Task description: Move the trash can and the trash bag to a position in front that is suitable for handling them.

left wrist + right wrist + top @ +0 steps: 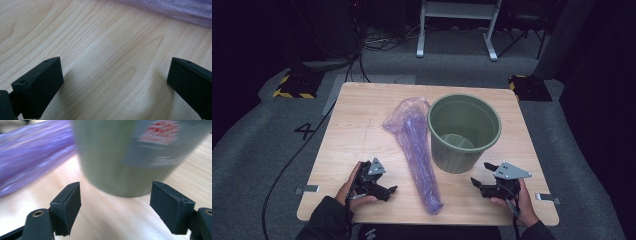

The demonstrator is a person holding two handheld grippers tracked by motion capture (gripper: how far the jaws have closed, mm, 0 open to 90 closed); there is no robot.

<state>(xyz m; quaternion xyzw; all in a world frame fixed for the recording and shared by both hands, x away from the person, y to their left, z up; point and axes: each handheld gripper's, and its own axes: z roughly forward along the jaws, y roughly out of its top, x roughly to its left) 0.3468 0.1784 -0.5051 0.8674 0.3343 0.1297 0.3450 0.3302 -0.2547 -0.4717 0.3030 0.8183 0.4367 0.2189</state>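
Right, thin purple plastic bag (414, 150) lies flat mid-table, 9 o'clock of green ribbed plastic bin (464, 131). Looks light, limp, slippery; I'd pinch its bunched edge. Bin seems stiff, light; take by rim. L tongs (388, 191) & R tongs (480, 176) both spread, holding nothing.

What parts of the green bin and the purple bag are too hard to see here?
- Label on the green bin: red and white print, blurred in the right gripper view, unreadable.
- Bin's top: cut off by the upper edge of the right gripper view.
- Purple bag: whether it holds anything, hidden by its crumpled folds in the high view.
- Bag in the left gripper view: mostly cut off by the top edge.
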